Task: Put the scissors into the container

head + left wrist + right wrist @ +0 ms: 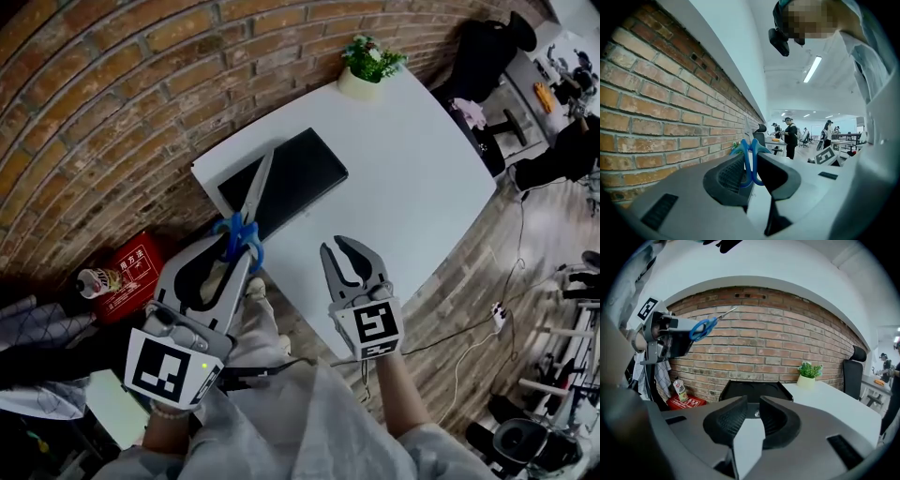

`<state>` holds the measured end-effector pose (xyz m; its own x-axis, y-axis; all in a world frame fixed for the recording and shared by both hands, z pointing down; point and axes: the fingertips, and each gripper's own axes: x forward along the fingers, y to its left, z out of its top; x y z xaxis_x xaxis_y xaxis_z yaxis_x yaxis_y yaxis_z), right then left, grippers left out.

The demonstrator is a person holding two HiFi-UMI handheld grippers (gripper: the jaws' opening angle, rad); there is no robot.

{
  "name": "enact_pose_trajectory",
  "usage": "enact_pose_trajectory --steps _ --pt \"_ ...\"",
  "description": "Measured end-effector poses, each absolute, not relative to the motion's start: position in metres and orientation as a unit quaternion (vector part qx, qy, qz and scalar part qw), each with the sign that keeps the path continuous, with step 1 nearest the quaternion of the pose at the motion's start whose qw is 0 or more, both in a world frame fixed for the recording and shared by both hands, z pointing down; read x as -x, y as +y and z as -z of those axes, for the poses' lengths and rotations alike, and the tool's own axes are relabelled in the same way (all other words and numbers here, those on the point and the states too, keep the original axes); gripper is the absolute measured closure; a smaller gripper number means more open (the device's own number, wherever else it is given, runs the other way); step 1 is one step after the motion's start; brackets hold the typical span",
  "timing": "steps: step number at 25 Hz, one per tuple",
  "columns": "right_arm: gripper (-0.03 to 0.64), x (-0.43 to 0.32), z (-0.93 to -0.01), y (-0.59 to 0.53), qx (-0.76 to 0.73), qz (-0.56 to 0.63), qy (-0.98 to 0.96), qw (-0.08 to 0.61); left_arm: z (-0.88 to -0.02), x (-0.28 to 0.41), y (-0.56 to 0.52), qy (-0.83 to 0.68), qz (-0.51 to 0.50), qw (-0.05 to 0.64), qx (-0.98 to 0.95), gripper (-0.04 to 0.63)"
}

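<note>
1. My left claw (232, 251) is clenched on the blue handle loops of the scissors (251, 208). My left gripper view shows the loops (749, 159) pinched between the pads, with the blades pointing up and away.
2. My right claw (352, 264) hangs just beside it. Its jaws stand slightly apart with nothing between them, as my right gripper view (752, 420) confirms.
3. I judge the step to be the carry. The scissors are held in the air, off the desk, and their blade tips lie over the container in the head view.
4. The container (309, 164) is a shallow black tray at the desk's near corner by the brick wall. It looks empty, though a small pale mark on its floor is too small to read.
5. Next I would need to bring the scissors low over the tray with the blades lengthwise inside the rim. Then I could loosen my grip so they lie flat.
6. Farther off, the white desk (412, 178) carries only a potted plant (370, 61) at its far corner.
</note>
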<state>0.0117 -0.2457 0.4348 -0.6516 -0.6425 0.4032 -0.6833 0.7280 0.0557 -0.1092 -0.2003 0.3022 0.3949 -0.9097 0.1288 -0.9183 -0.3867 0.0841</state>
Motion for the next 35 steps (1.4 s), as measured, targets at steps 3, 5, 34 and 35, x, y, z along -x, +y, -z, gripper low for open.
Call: enact_pose_trajectory --steps 3,5,34,35 --pt "0.548 -0.006 -0.452 -0.26 -0.361 -0.054 -0.905 0.216 -0.308 0.114 -0.212 -0.548 -0.033 0.076 -0.832 0.495" --pt "0.512 -0.002 -0.464 -0.268 -0.354 -0.058 -0.906 0.225 -0.312 0.116 -0.219 -0.548 -0.035 0.079 -0.832 0.495" --pt "0.522 0.031 -0.559 -0.325 -0.318 -0.093 -0.882 0.336 -0.345 0.145 -0.276 -0.537 -0.037 0.128 -0.833 0.495" --pt "0.522 0.031 -0.559 -0.325 -0.319 -0.093 -0.882 0.335 -0.346 0.144 -0.276 -0.536 -0.037 0.13 -0.833 0.495"
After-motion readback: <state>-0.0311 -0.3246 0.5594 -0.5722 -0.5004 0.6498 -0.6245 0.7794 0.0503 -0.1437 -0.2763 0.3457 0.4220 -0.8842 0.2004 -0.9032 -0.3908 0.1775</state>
